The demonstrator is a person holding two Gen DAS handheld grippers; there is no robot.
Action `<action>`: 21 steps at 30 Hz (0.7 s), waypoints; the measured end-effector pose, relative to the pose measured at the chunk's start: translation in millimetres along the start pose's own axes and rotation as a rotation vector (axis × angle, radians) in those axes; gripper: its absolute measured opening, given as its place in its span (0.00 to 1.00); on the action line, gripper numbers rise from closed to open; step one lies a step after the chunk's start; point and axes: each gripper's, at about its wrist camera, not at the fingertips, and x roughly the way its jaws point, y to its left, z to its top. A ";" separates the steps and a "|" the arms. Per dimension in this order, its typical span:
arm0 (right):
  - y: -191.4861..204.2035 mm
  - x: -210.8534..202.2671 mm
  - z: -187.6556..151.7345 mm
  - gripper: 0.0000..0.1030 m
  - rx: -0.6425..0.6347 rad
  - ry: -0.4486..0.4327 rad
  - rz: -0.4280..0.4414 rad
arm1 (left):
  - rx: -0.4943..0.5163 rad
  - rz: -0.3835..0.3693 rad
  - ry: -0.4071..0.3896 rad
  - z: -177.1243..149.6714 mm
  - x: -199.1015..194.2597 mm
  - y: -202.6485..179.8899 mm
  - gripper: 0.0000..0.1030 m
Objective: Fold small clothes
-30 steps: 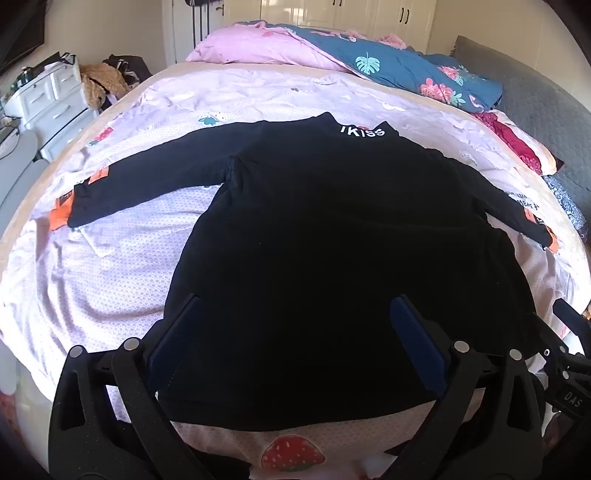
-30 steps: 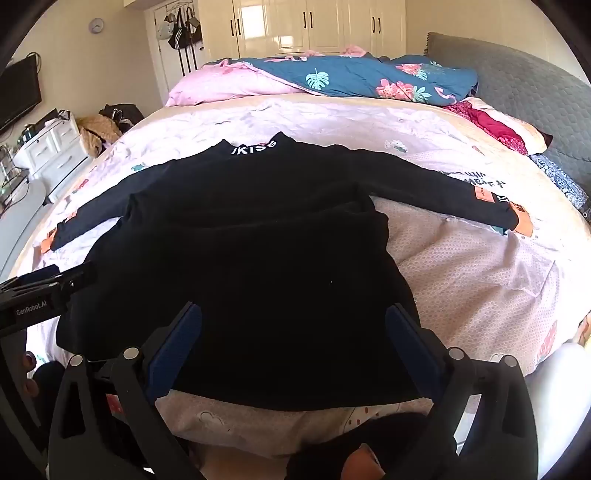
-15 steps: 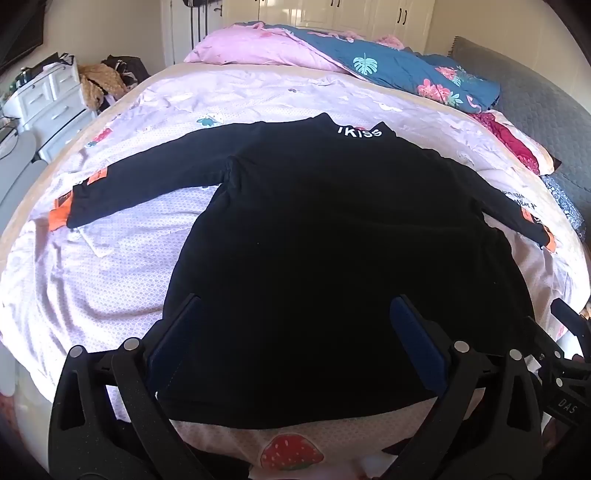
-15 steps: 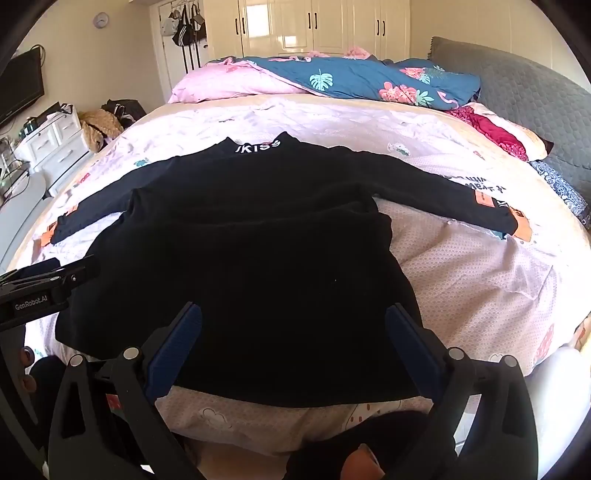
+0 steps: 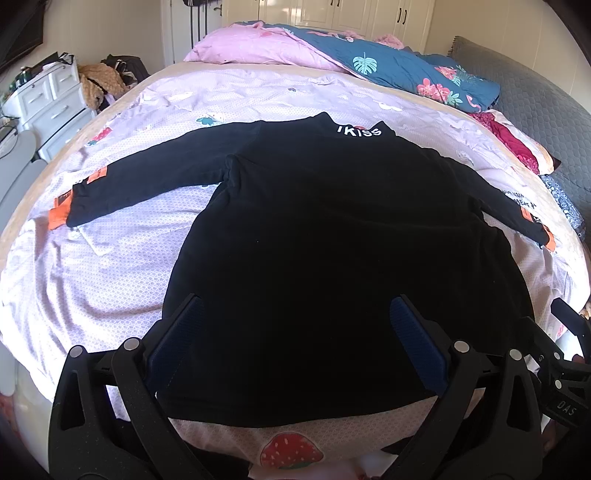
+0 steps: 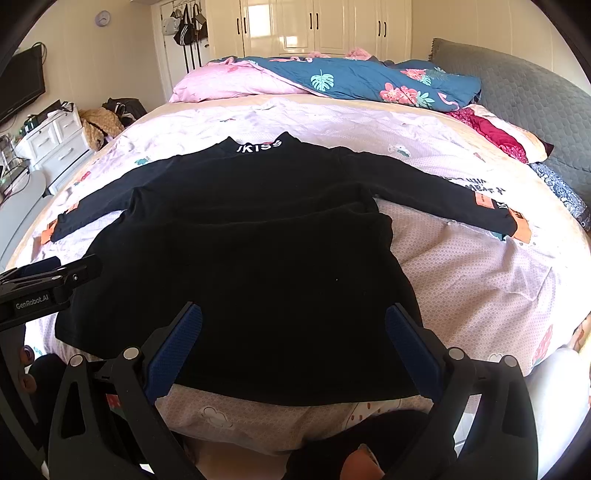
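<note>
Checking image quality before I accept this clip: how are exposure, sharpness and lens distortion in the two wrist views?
Left wrist view: strong fisheye bowing of the bed edge, dark corners, sunlit sheet bright, black top so dark its folds barely read, focus sharp. Right wrist view: same bowing, glare on the wardrobe doors, collar lettering legible, no motion blur.

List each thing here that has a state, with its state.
Shirt: spread flat on the bed, sleeves out, unfolded.
Left gripper: open, empty, over the hem.
Right gripper: open, empty, over the hem.
Wardrobe doors: closed.
Drawers: closed.
Duvet: bunched at the bed's far end.
</note>
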 end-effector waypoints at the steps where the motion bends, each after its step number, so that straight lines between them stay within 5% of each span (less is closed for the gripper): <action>1: -0.1 -0.1 -0.1 0.96 -0.001 0.000 0.000 | 0.000 0.001 0.000 -0.3 -0.3 -0.2 0.92; 21: -0.3 1.6 1.6 0.96 -0.009 0.003 -0.004 | 0.008 -0.002 0.002 -0.2 1.0 -0.8 0.92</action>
